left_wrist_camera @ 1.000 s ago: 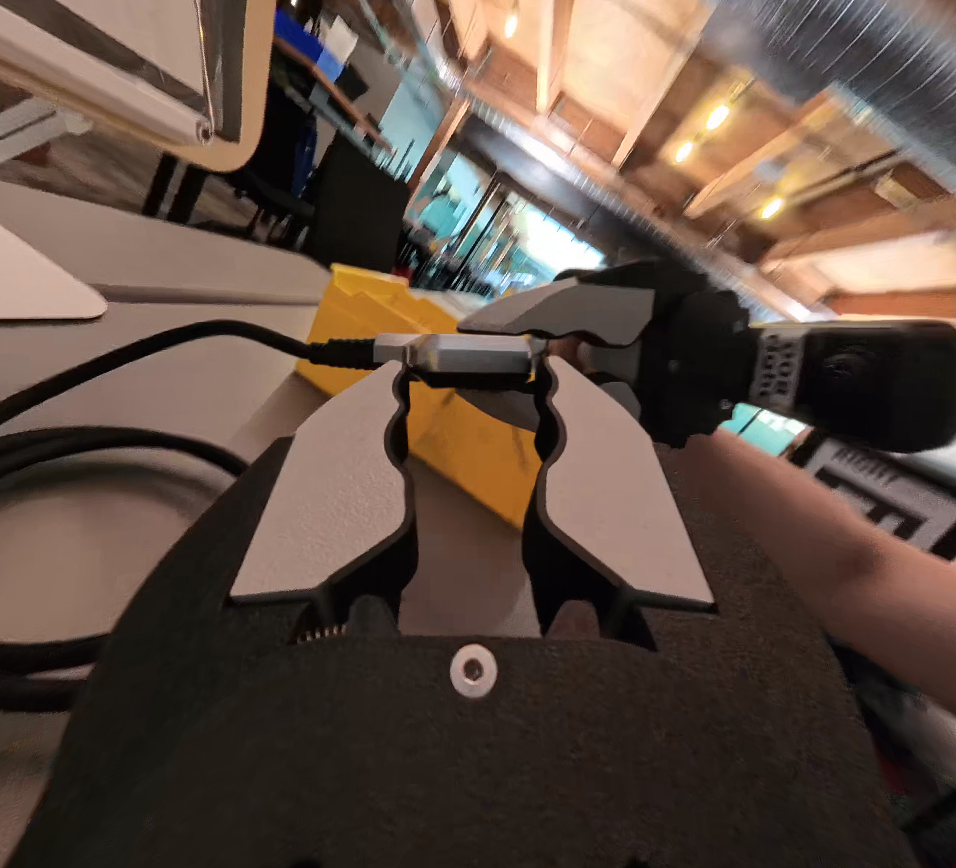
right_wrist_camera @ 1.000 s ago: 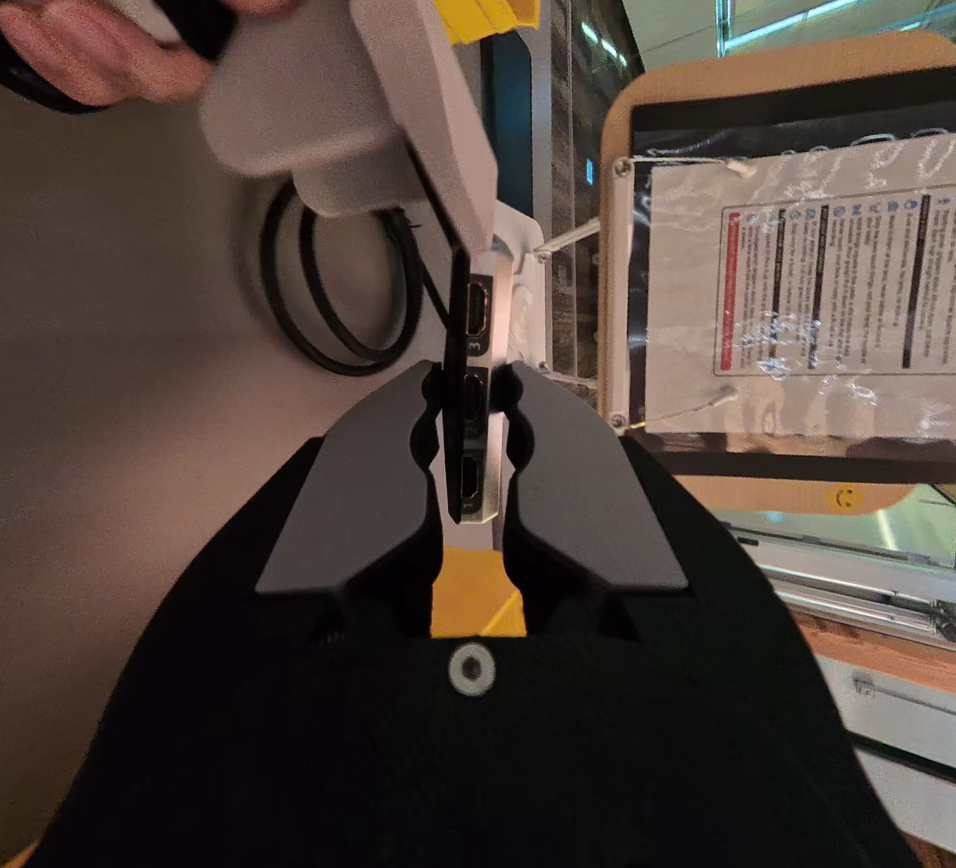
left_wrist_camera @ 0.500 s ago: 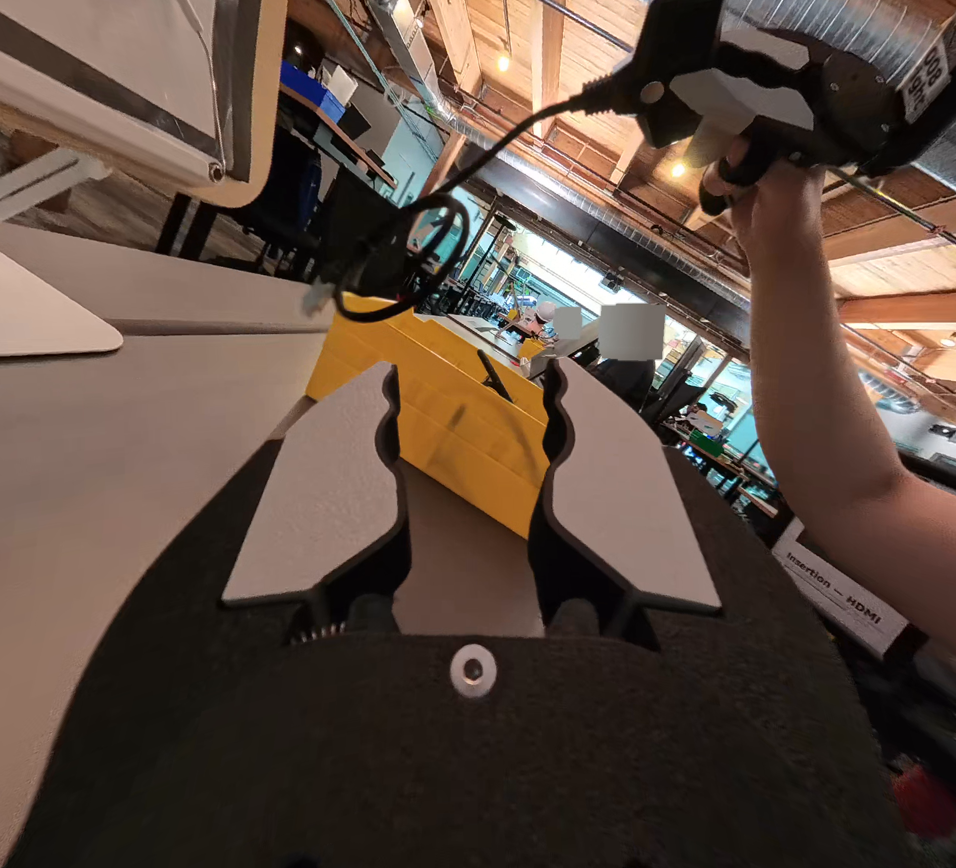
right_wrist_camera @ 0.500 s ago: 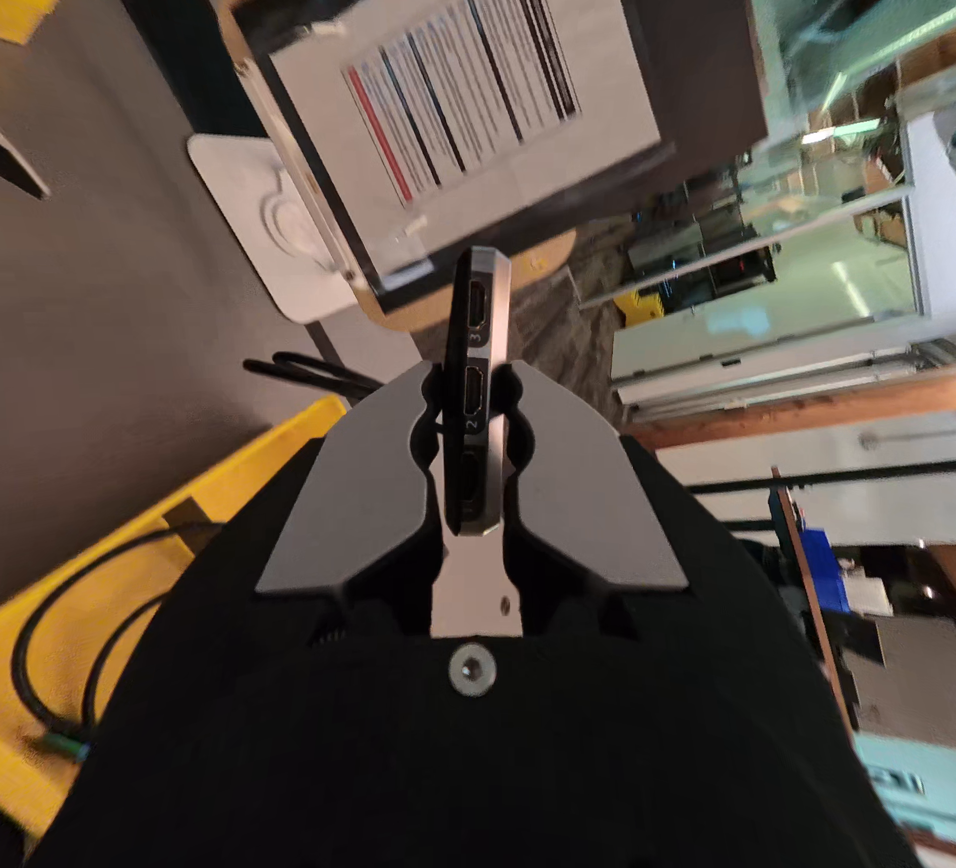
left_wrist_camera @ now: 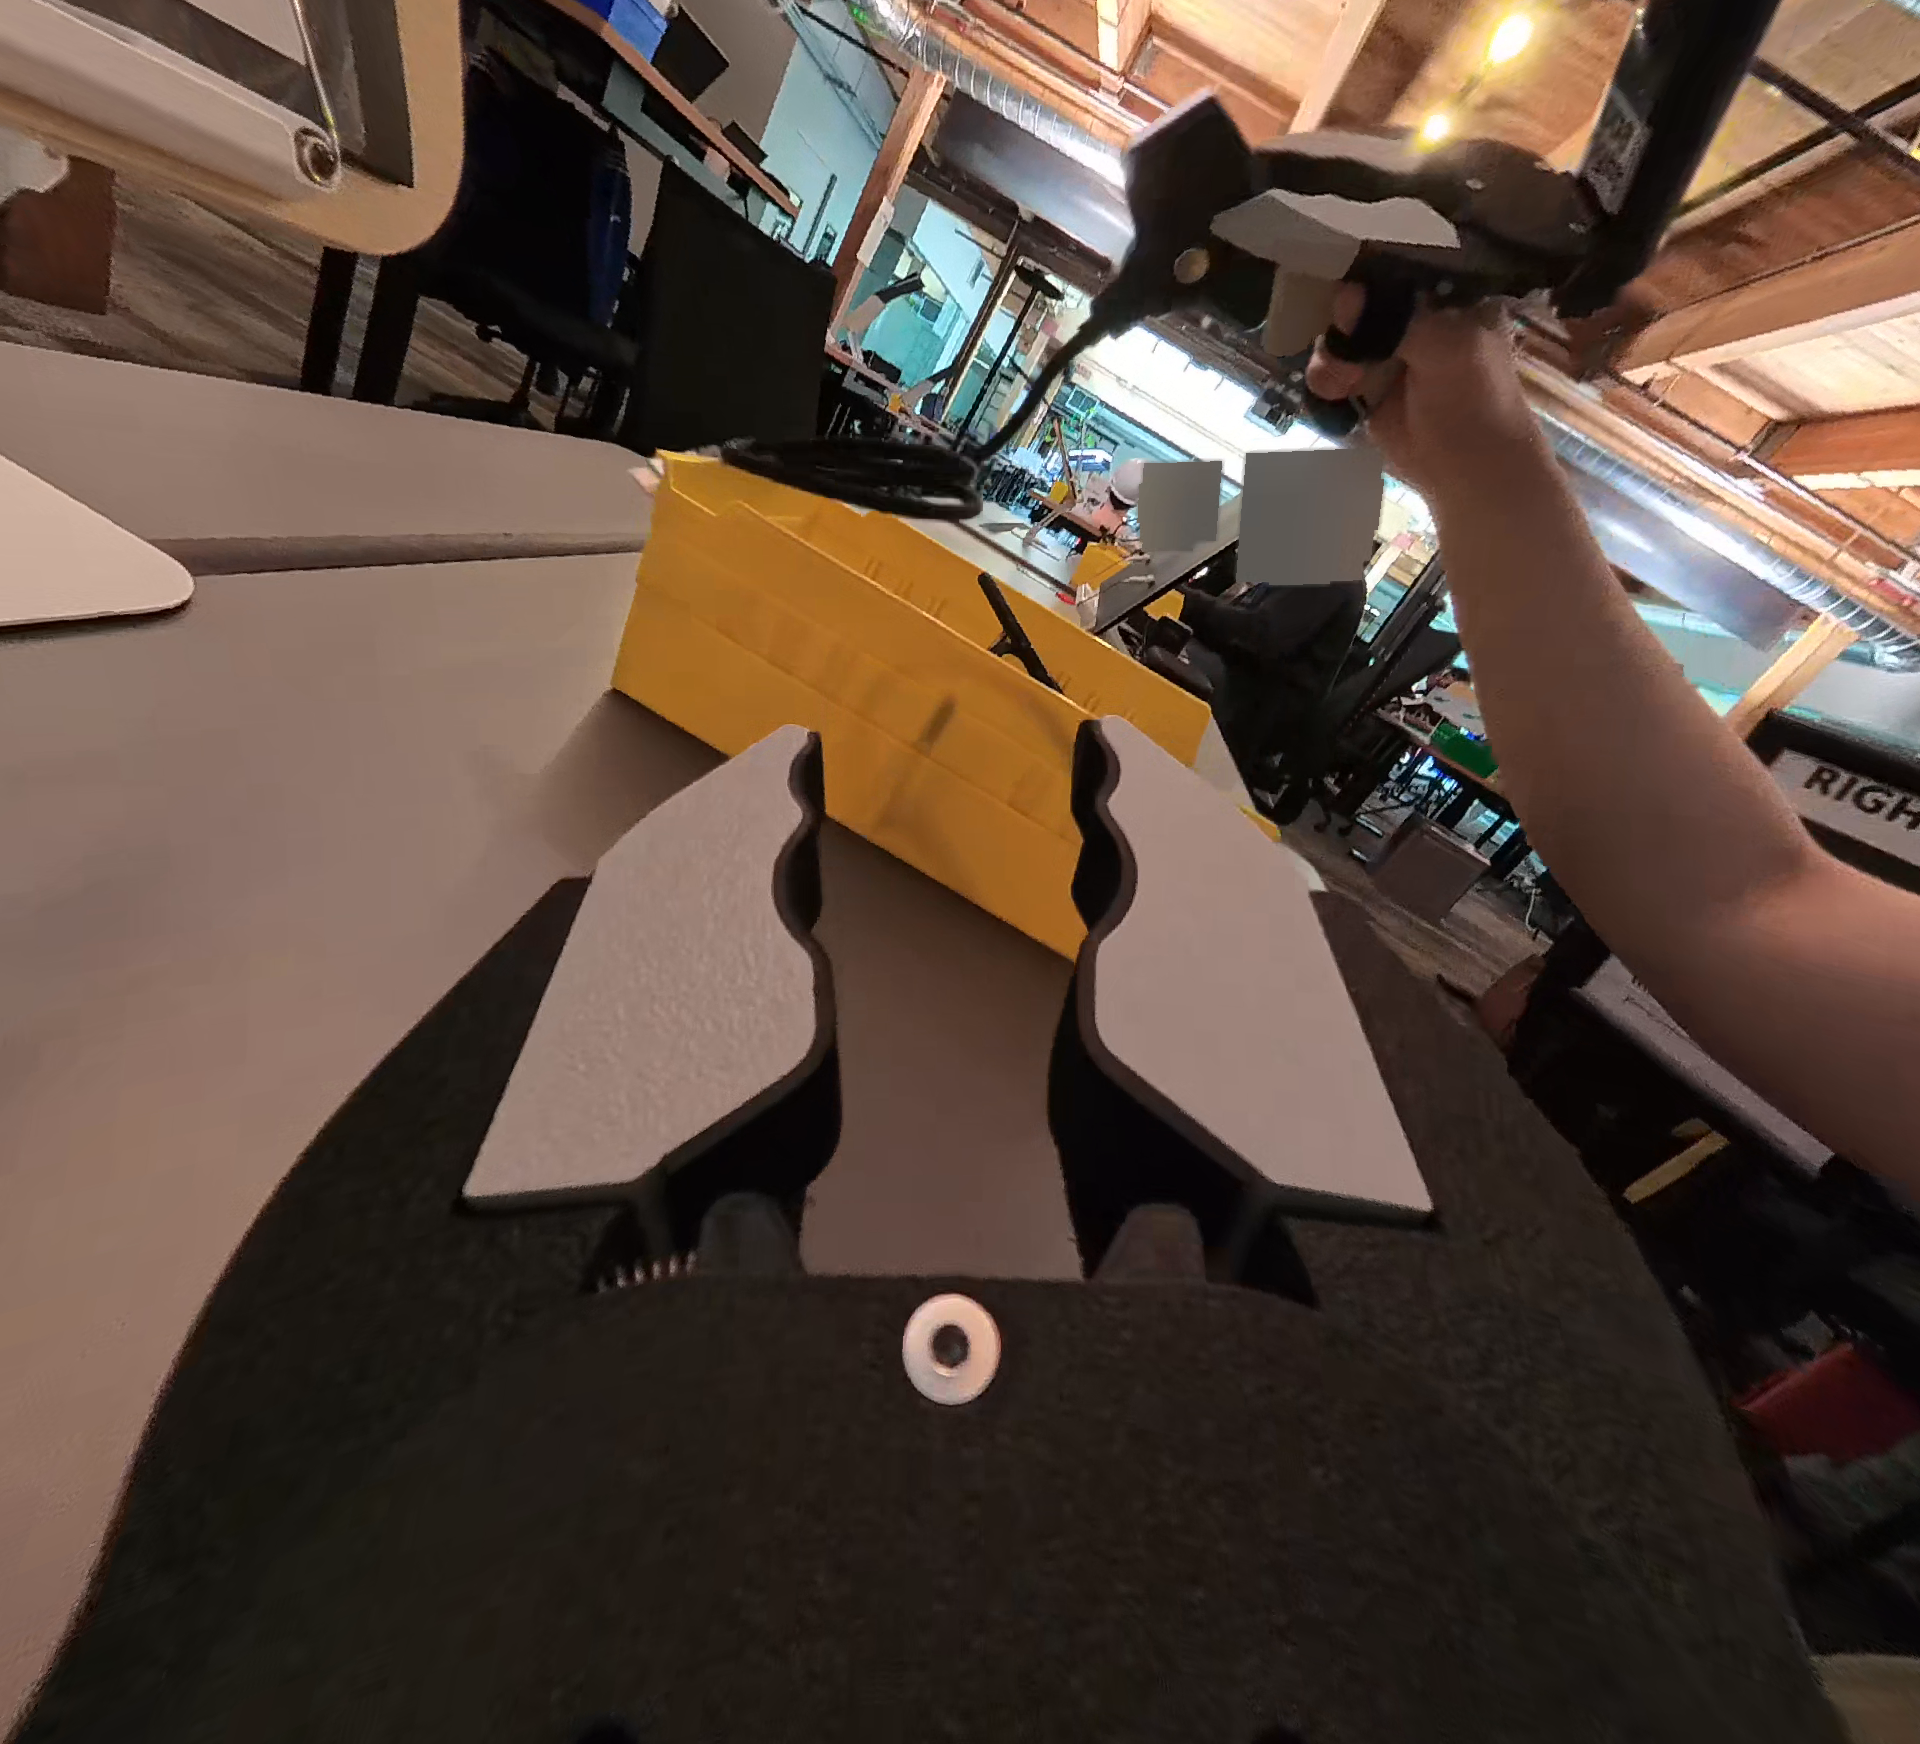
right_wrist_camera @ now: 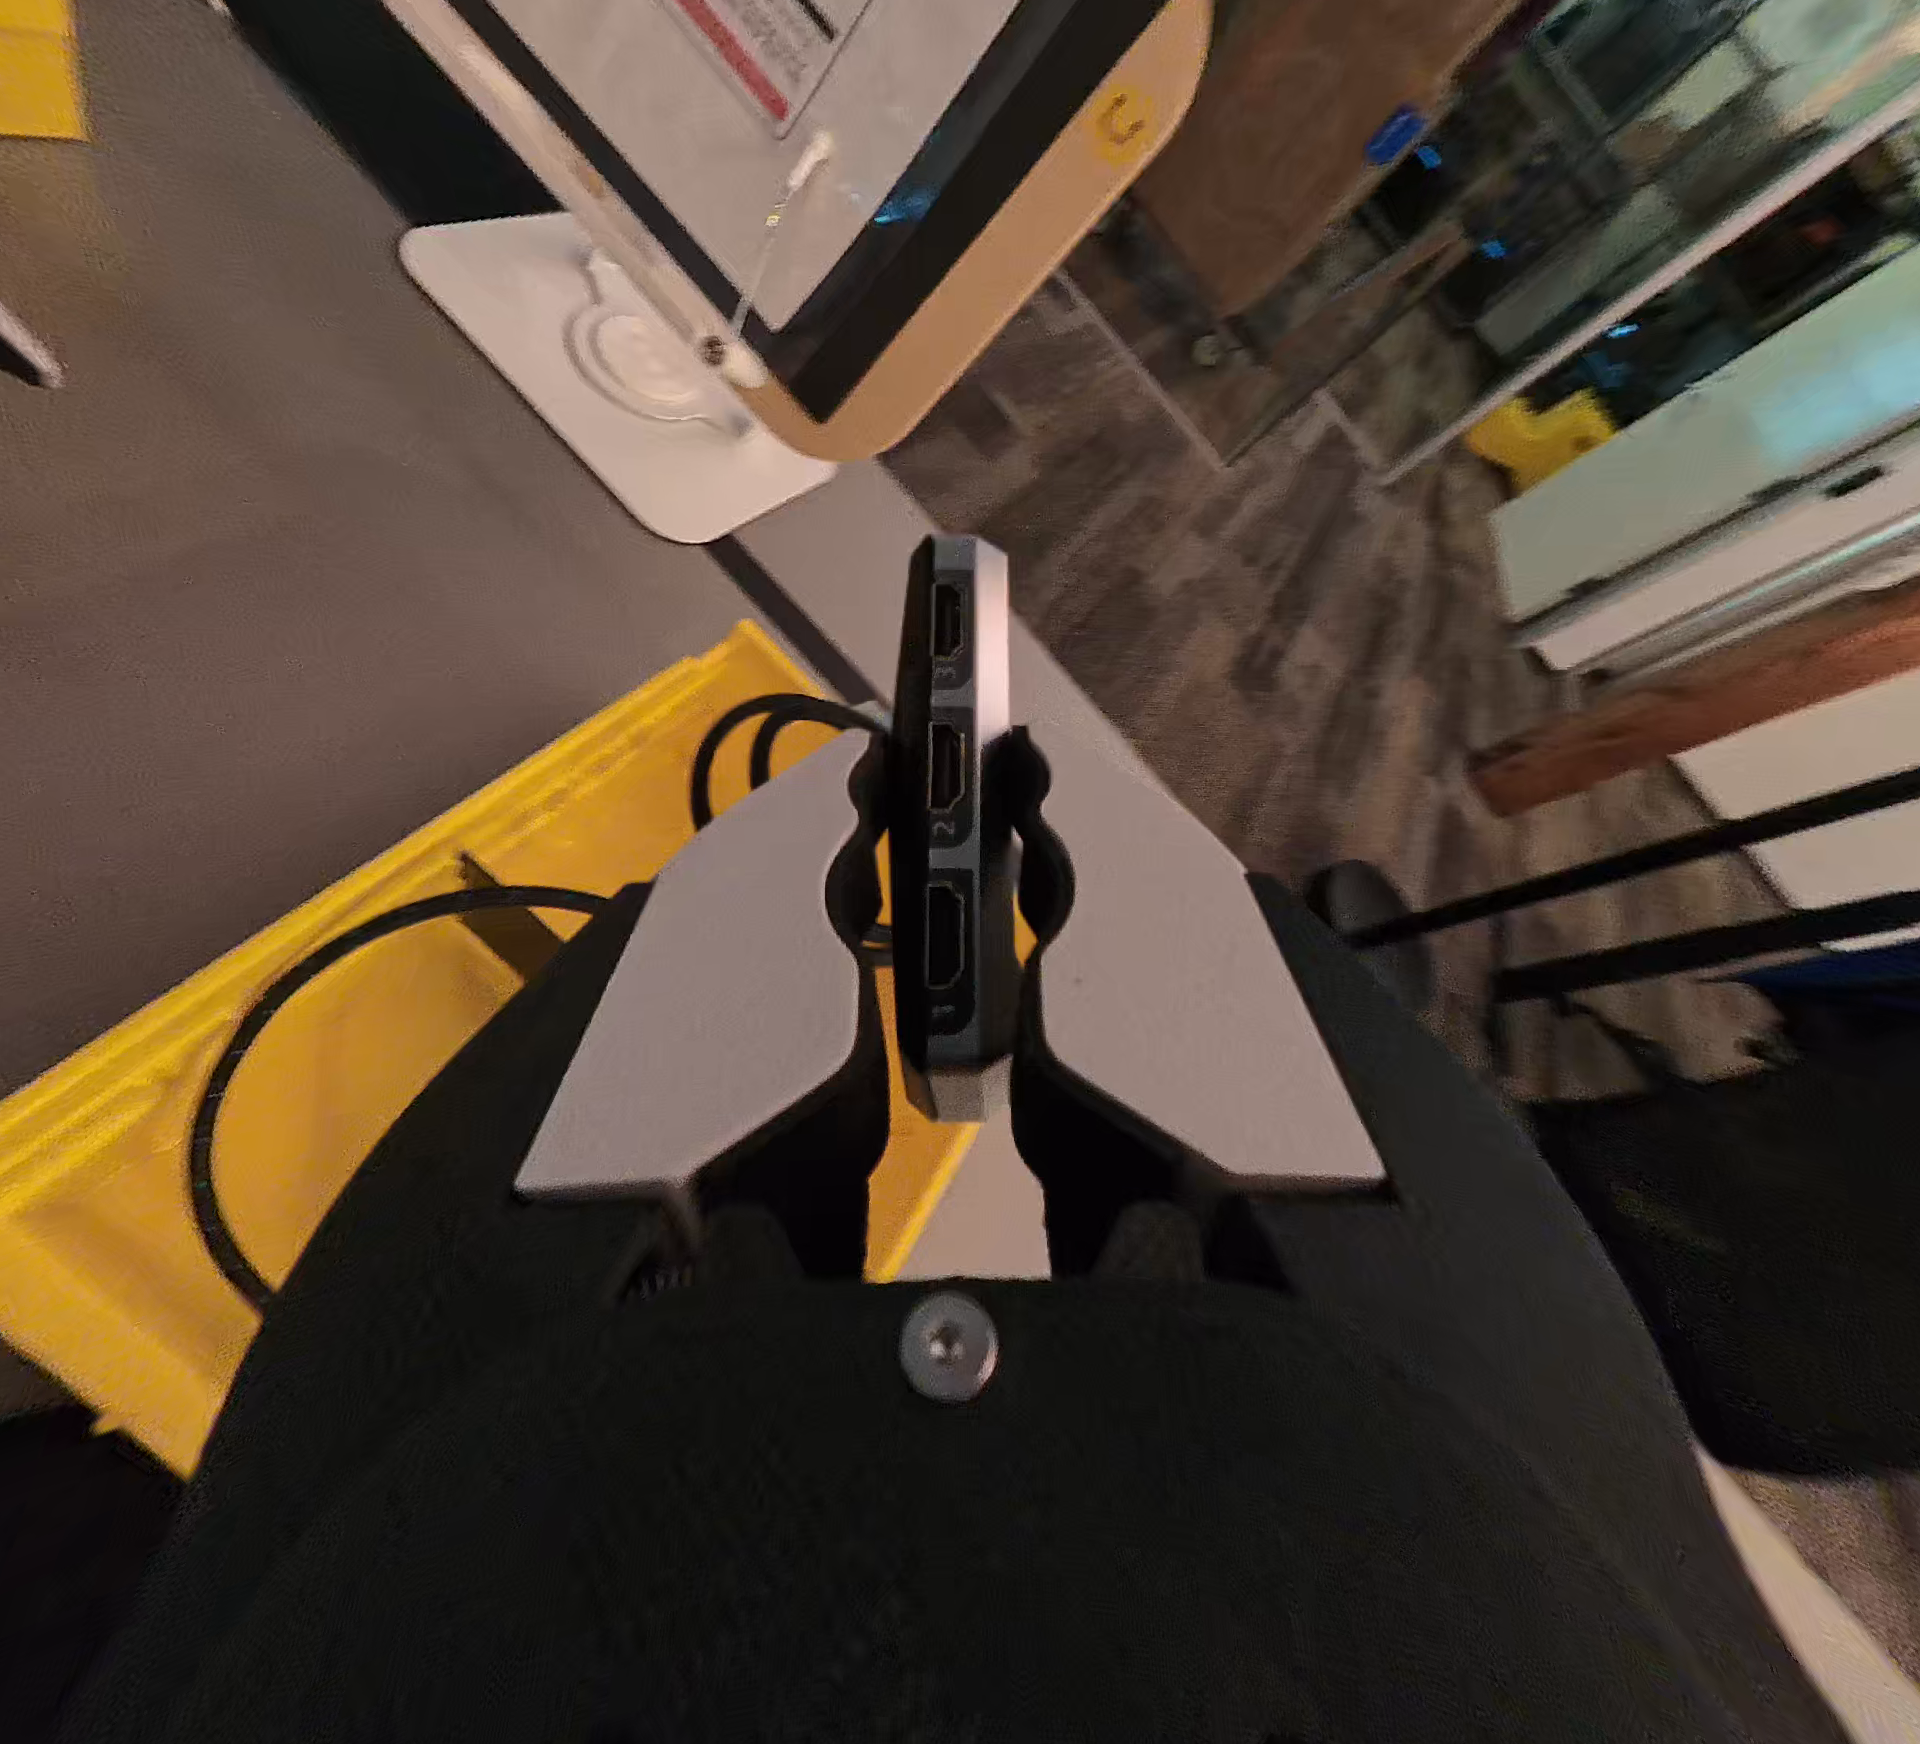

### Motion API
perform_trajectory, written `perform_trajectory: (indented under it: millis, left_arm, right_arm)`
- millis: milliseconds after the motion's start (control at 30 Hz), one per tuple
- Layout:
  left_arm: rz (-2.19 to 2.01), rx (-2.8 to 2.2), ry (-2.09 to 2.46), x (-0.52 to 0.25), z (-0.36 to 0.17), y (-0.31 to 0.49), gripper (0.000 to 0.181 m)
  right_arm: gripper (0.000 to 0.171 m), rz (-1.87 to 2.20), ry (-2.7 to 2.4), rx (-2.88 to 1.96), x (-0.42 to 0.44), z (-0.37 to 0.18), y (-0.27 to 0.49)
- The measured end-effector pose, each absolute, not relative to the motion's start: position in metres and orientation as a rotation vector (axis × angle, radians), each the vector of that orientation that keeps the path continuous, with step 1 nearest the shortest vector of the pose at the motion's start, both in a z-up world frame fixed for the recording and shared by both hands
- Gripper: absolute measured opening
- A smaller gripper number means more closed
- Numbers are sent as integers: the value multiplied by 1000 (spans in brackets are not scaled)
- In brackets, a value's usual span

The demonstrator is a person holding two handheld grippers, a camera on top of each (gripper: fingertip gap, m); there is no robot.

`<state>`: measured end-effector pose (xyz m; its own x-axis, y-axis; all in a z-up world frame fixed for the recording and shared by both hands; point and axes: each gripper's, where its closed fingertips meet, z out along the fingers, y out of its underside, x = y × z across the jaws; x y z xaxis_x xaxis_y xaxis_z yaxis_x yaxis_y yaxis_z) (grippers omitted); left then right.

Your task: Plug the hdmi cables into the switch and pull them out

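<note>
My right gripper [right_wrist_camera: 945, 759] is shut on the flat grey and black HDMI switch [right_wrist_camera: 951, 967], held on edge with three empty ports facing the camera. In the left wrist view the right gripper [left_wrist_camera: 1205, 240] is raised at upper right, above the yellow bin [left_wrist_camera: 894, 655]. The black cable [left_wrist_camera: 862, 473] hangs from the switch, and its coil rests on the bin's far rim. In the right wrist view the cable [right_wrist_camera: 239, 1019] loops inside the bin [right_wrist_camera: 104, 1175]. My left gripper [left_wrist_camera: 945, 738] is open and empty, low over the grey table [left_wrist_camera: 260, 811], pointing at the bin.
A framed board with a printed sheet [right_wrist_camera: 727, 32] stands on a white base [right_wrist_camera: 623, 375] at the table's far side. A person's bare forearm [left_wrist_camera: 1662, 759] reaches in from the right. Desks, chairs and people fill the room behind. One gripper's finger ends stand about 30 centimetres off the other's.
My left gripper has let go of the switch's end and stays low on the table. My right gripper has carried the switch up and over the yellow bin, and the cable coil has dropped onto it.
</note>
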<state>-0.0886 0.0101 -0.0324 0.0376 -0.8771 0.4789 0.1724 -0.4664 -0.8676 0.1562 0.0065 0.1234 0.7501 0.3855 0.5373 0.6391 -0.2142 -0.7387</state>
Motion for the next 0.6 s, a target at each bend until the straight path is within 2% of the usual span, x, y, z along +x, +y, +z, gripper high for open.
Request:
perform_trajectory:
  millis: [100, 333, 467, 600]
  left_arm:
    - [-1550, -1486, 775, -86, -37, 8, 45]
    - [-1533, -1526, 795, -84, -47, 9, 44]
    - [-1519, -1544, 819, -81, -51, 7, 44]
    - [-1489, -1556, 839, -79, -53, 6, 44]
  right_arm:
    - [24, -96, -838, -1954, 149, 82, 12]
    - [24, -27, -885, -2216, 168, -10, 38]
    - [28, 119, -906, -2224, 150, -37, 57]
    - [49, 371, -974, -2364, 124, -67, 54]
